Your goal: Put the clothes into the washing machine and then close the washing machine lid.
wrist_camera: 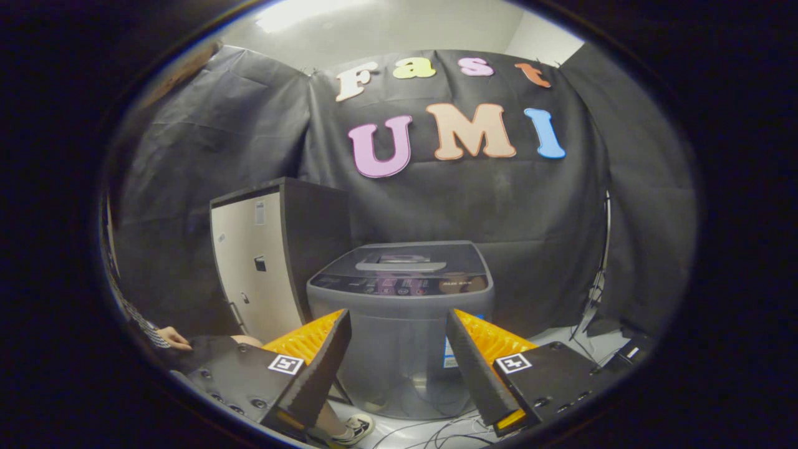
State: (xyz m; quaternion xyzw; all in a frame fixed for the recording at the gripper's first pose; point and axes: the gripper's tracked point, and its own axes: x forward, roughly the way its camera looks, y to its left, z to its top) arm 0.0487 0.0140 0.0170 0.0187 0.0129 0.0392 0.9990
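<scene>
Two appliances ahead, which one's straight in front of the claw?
The grey washing machine, lid down, framed between the open claw fingers. The taller cabinet stands beside it, farther back.

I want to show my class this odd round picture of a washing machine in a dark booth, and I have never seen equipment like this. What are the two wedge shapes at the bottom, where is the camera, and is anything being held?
The camera rides on a hand-held gripper that a person carries, and it looks forward along the tool. The lens is a fisheye, so the picture bulges and comes out round. The two wedges at the bottom are the tool's fingers; they stand apart, open, with nothing between them, so nothing is held.

Just beyond the fingers stands a grey top-loading washing machine, and its lid lies flat and closed. Beside it stands a tall cabinet with a pale door. Black cloth forms the booth's wall. Cables trail on the floor, and a person's hand and shoe peek in near the fingers.
</scene>
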